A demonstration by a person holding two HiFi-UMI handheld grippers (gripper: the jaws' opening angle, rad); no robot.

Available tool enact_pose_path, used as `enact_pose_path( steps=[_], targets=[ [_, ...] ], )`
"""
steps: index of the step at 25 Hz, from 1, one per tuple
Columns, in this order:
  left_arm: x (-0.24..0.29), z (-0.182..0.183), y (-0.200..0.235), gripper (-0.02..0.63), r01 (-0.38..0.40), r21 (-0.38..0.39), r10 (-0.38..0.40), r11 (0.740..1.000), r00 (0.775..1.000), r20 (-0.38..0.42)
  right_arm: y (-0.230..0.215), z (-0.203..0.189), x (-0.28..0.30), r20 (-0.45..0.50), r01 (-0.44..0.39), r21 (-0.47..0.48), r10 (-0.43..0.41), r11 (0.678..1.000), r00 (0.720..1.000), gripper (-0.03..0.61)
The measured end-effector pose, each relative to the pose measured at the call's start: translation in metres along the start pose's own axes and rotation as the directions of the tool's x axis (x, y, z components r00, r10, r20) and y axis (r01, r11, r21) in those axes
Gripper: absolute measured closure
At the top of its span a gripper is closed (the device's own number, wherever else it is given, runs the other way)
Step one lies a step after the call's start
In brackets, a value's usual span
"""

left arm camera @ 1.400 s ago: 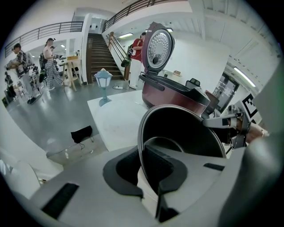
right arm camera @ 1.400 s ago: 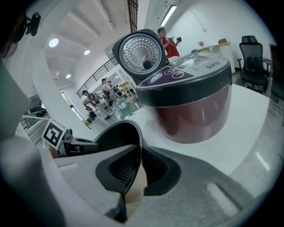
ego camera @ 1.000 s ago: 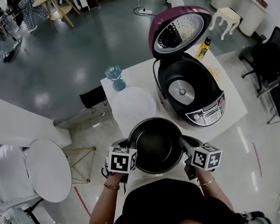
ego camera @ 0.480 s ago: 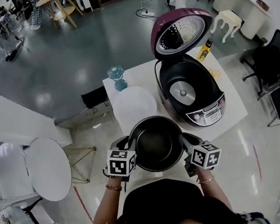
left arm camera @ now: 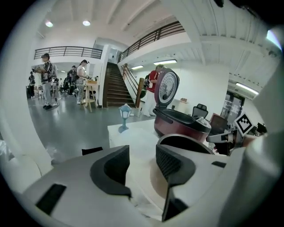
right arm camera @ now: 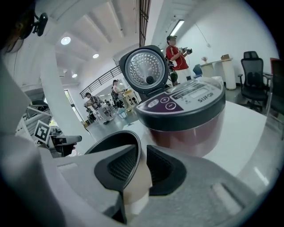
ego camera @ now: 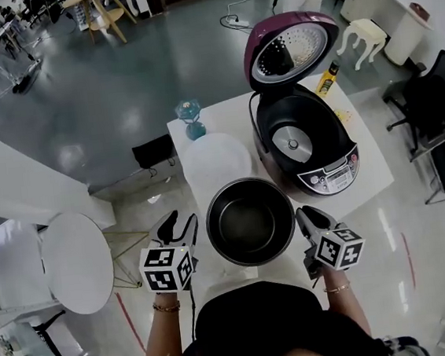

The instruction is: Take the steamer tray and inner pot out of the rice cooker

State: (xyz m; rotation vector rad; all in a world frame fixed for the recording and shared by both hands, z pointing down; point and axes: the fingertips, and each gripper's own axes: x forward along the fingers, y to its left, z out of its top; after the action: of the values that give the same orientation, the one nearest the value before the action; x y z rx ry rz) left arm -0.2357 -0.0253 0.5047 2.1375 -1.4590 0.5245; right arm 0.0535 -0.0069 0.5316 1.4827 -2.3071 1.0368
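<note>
Since the earlier frames the left gripper (ego camera: 178, 221) has come off the inner pot (ego camera: 251, 224) and drawn away toward 9 o'clock. It now stands clear of the rim over the floor beside the table (ego camera: 367, 158). The right gripper (ego camera: 301, 215) keeps its place at the pot's 3 o'clock edge.

**Inner pot.** The dark, round pot sits upright on the near end of the white table, out of the rice cooker (ego camera: 329, 178) and directly in front of the person.

**Rice cooker.** The cooker stands at 1 o'clock from the pot. Its maroon lid (ego camera: 292, 47) is raised and its cavity is open.

**Steamer tray.** The white, round steamer tray (ego camera: 217, 162) lies flat on the table at 11 o'clock from the pot, just beside it. A small blue lamp (ego camera: 191, 121) stands beyond the tray, near the far table corner.

**Left gripper.** In the left gripper view the jaws of the left gripper (left arm camera: 142, 155) have just been opening. They stand well apart with nothing between them, and the pot rim (left arm camera: 186, 142) shows at 2 o'clock, outside the right-hand jaw.

**Right gripper.** In the right gripper view the jaws of the right gripper (right arm camera: 142, 162) have just been opening by a little. The pot's rim (right arm camera: 111, 142) still runs between them, one jaw inside the pot and one outside. A narrow strip of pot wall shows before the outer pad, so the grip looks slackened rather than clamped.
</note>
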Motion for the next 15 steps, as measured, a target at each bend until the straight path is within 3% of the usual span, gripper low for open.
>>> enact_pose_path(
  steps=[5, 9, 15],
  targets=[
    [-0.026, 0.021, -0.004, 0.428, -0.009, -0.006, 0.009, 1.0, 0.996, 0.091, 0.023, 0.026, -0.019, 0.106, -0.01, -0.071, 0.017, 0.997, 0.994, 0.518],
    [-0.056, 0.045, -0.013, 0.428, -0.006, 0.015, 0.003, 1.0, 0.982, 0.191, 0.05, 0.062, -0.043, 0.253, 0.011, -0.188, 0.037, 0.982, 0.967, 0.518],
    [-0.095, 0.074, -0.027, 0.428, 0.001, 0.033, -0.012, 0.999, 0.941, 0.338, 0.101, 0.093, -0.076, 0.378, 0.056, -0.428, 0.122, 0.902, 0.918, 0.52]
  ],
)
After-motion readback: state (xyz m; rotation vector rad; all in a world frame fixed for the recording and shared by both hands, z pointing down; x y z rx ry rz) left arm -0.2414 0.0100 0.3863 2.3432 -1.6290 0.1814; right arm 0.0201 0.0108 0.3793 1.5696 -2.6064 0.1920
